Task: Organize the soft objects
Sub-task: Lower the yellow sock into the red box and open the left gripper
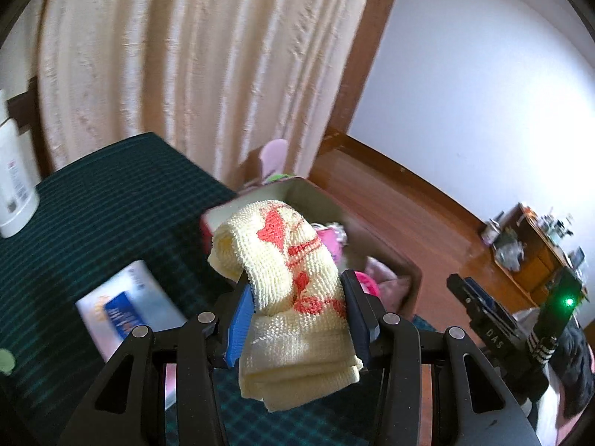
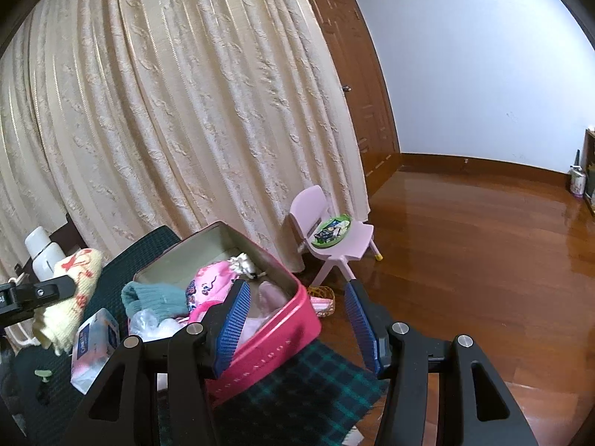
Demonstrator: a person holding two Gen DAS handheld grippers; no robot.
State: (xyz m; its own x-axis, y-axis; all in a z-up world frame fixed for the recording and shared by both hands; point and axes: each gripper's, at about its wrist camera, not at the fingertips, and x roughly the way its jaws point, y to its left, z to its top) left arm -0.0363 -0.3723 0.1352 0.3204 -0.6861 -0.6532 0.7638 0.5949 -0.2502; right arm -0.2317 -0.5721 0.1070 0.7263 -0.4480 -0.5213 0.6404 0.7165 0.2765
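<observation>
Towel [image 1: 293, 278], pale yellow with red pattern, hangs pinched in the left gripper's [image 1: 297, 308] jaws mid-carry; next, release it over the pink box [image 2: 282, 327], while the right gripper's [image 2: 297, 319] jaws stand spread, empty.

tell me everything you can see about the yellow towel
The towel is pale yellow with a red-orange woven pattern, in a looped, terry-like knit. It is folded into a thick bundle and held off the table, clamped between the blue pads of the left gripper, which press on both its sides. Its top flops over toward the pink box; its lower folds hang below the jaws. In the right wrist view it hangs left of the box. Nothing but the gripper seems to touch it.
</observation>
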